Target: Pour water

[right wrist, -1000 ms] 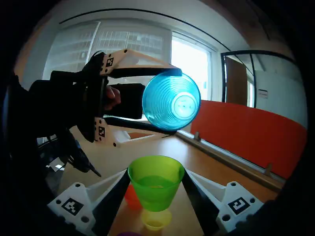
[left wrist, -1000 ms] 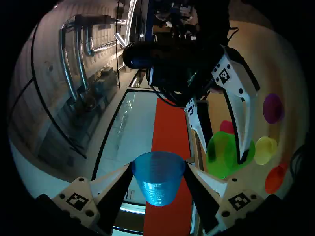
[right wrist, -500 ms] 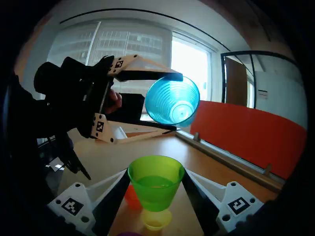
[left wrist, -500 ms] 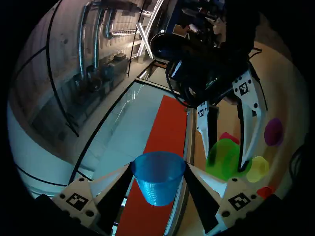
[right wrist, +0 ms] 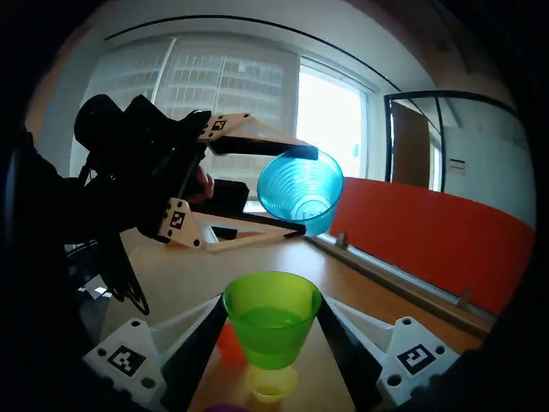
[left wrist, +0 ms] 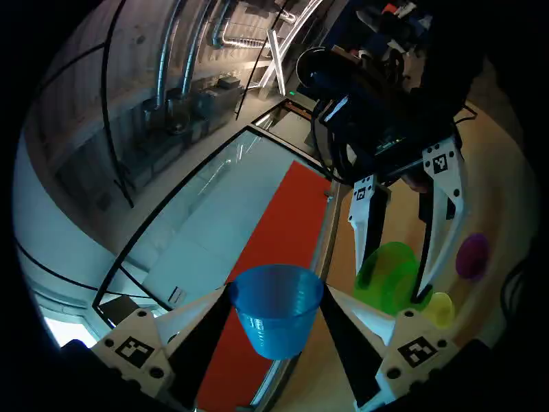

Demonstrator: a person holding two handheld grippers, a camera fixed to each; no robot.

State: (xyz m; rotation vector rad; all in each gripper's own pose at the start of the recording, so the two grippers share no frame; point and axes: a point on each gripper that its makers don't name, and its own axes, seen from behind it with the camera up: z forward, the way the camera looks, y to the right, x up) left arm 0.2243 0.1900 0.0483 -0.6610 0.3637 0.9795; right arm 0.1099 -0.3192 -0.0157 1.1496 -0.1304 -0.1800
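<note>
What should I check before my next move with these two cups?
1. Grip of left tool on blue cup: ok, both sides.
2. Grip of right tool on green cup: ok, both sides.
3. The green cup upright, liquid below rim: ok.
4. The blue cup level: not ok, tilted.
5. The blue cup emptied: cannot tell.
6. Free table below green cup: not ok, yellow cup and orange cup there.

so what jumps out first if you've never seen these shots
The bright blue cup grabs the eye first, tilted in the left gripper, in the air above the wooden table. Right below, up close in the right gripper view, the right gripper clamps a green cup with liquid in it, and a long orange-red panel runs along the table's far edge on the right.
</note>
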